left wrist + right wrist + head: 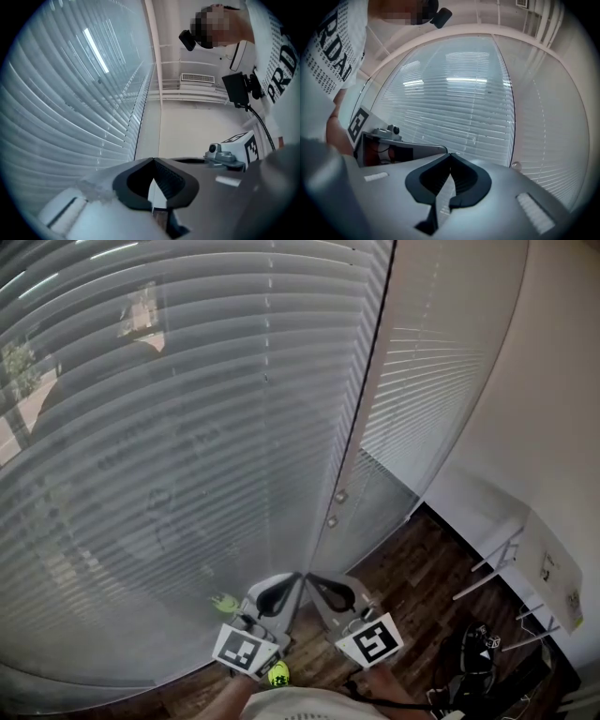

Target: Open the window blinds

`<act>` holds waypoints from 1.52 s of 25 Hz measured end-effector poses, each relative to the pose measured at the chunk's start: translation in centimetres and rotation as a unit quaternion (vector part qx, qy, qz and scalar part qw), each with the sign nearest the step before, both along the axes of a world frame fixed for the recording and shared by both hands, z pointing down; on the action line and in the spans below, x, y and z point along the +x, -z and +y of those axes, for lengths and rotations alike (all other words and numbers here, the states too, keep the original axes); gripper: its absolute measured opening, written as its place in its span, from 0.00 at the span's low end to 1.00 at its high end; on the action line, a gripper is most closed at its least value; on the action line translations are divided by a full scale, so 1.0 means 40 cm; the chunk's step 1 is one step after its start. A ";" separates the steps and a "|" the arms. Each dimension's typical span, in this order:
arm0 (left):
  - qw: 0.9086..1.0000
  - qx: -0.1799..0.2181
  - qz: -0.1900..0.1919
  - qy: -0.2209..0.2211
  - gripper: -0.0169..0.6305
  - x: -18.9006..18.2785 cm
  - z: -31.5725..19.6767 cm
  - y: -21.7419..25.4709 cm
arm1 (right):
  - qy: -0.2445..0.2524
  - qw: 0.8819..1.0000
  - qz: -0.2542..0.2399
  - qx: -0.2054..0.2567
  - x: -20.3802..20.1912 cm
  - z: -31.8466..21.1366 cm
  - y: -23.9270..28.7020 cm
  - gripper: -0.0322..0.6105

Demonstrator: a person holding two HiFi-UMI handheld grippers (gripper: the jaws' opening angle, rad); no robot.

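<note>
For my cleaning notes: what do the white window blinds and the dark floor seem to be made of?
The white horizontal-slat window blinds look like thin plastic or painted aluminium, semi-glossy: bright light streaks reflect off the slats; which one, I cannot tell. The dark brown plank floor looks like wood or wood-look laminate, slightly shiny: grain and plank seams show.

Soft, greyish daylight filters through the blinds (187, 446) — brightest at the head view's upper left, where gaps between slats let the outdoors show. The floor (422, 568) at lower right lies dim. Thin white streaks of glare sit on the slats in all three views. Wide-angle lenses bow the straight slats into arcs, and both gripper views end in dark round borders. The left gripper (153, 160) and right gripper (450, 154), close to their lenses, look soft — slightly out of focus.
</note>
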State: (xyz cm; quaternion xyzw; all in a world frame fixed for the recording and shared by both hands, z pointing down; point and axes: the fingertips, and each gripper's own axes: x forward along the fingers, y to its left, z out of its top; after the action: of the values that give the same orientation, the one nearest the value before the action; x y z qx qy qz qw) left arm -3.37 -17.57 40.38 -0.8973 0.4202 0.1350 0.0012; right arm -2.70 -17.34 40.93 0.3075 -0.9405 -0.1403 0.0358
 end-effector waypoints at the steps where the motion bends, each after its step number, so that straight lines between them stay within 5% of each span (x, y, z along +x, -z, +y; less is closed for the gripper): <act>1: 1.000 0.002 0.008 -0.002 0.01 -0.002 -0.007 0.004 | -0.004 1.000 0.009 0.000 -0.002 -0.010 -0.007 0.06; 16: 1.000 -0.014 0.016 -0.014 0.01 0.028 -0.136 -0.022 | -0.038 0.999 0.033 0.010 0.025 -0.157 -0.024 0.07; 20: 1.000 -0.013 -0.013 -0.008 0.01 0.053 -0.187 -0.032 | -0.045 0.998 0.049 0.015 0.058 -0.217 -0.019 0.10; 29: 0.999 -0.028 0.004 0.028 0.01 0.096 -0.334 -0.003 | -0.067 0.996 0.055 0.009 0.140 -0.401 -0.003 0.21; 32: 0.999 -0.026 -0.017 0.036 0.01 0.104 -0.375 -0.010 | -0.078 0.995 0.057 0.011 0.171 -0.465 0.002 0.21; 38: 0.997 -0.036 -0.020 0.058 0.01 0.101 -0.405 -0.026 | -0.083 0.990 0.109 0.034 0.188 -0.511 -0.010 0.22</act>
State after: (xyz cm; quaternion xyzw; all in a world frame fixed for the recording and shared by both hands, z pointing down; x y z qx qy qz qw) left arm 0.68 -33.76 41.42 -0.8733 0.4762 0.1019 -0.0149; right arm 4.82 -37.78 41.34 0.3682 -0.8969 -0.2017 0.1388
